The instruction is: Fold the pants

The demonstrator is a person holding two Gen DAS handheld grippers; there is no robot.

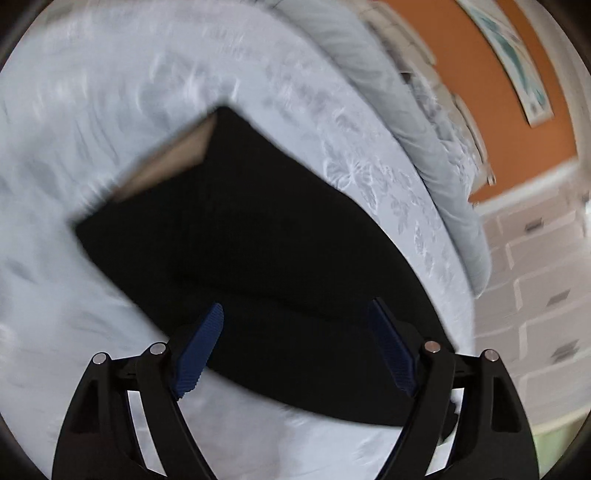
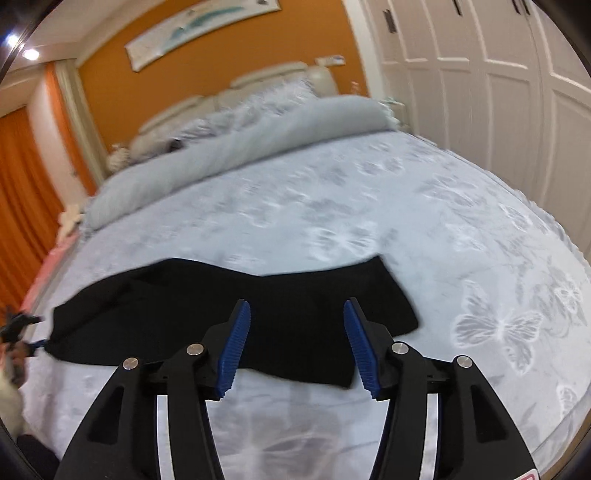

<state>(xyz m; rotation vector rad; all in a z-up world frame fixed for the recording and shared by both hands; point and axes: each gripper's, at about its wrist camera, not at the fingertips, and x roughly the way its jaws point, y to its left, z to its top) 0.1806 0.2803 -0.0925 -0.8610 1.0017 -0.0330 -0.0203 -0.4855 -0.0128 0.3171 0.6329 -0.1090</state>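
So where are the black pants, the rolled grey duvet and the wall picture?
black pants (image 2: 295, 317): right wrist view, middle of the cloth.
rolled grey duvet (image 2: 236, 147): right wrist view, middle of the roll.
wall picture (image 2: 199, 29): right wrist view, its centre.

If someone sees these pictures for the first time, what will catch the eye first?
The black pants stand out most, lying flat across the pale bedspread with its butterfly pattern, near the bed's close edge. In front of them each view shows open blue pads: the right gripper and the left gripper, with nothing between them. Behind the bed, the orange wall is the strongest colour.
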